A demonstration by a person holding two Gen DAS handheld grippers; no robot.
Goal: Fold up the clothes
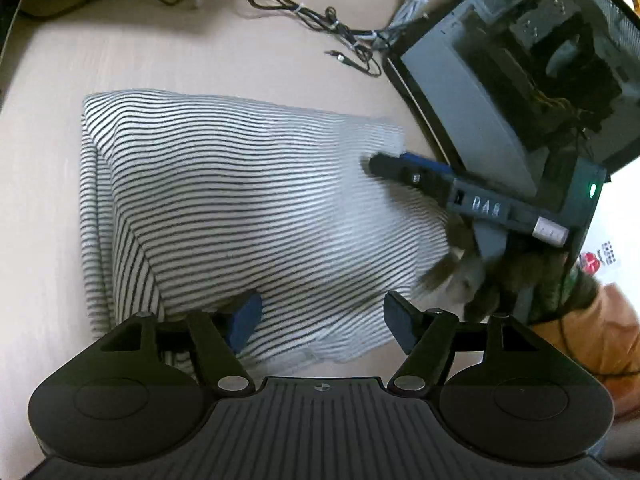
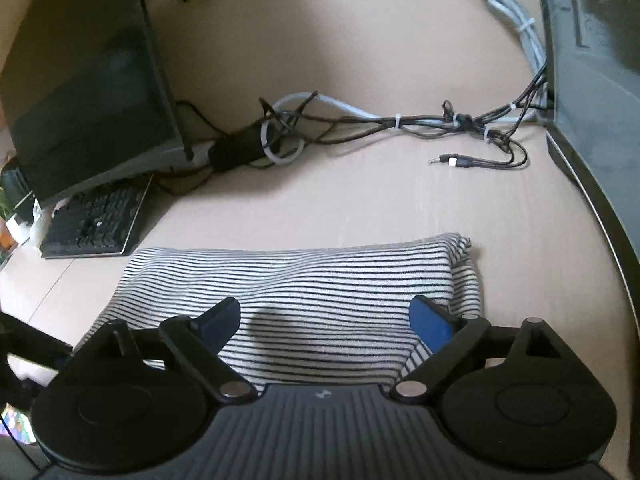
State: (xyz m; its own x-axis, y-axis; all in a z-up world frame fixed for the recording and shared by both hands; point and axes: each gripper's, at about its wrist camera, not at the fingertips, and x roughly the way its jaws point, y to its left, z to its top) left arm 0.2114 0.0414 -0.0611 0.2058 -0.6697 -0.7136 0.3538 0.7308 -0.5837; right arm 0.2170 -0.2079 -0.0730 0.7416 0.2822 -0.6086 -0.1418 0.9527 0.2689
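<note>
One pale wood-grain table is bearing one folded, soft, black-and-white striped garment at its centre. Two grippers, left gripper and right gripper, are hovering over it, blue-padded jaws spread wide, grasping nothing.

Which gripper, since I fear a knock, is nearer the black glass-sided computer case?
Right. The right gripper lies beside the case, over the striped cloth; the left gripper hovers farther off, at its near hem.
</note>
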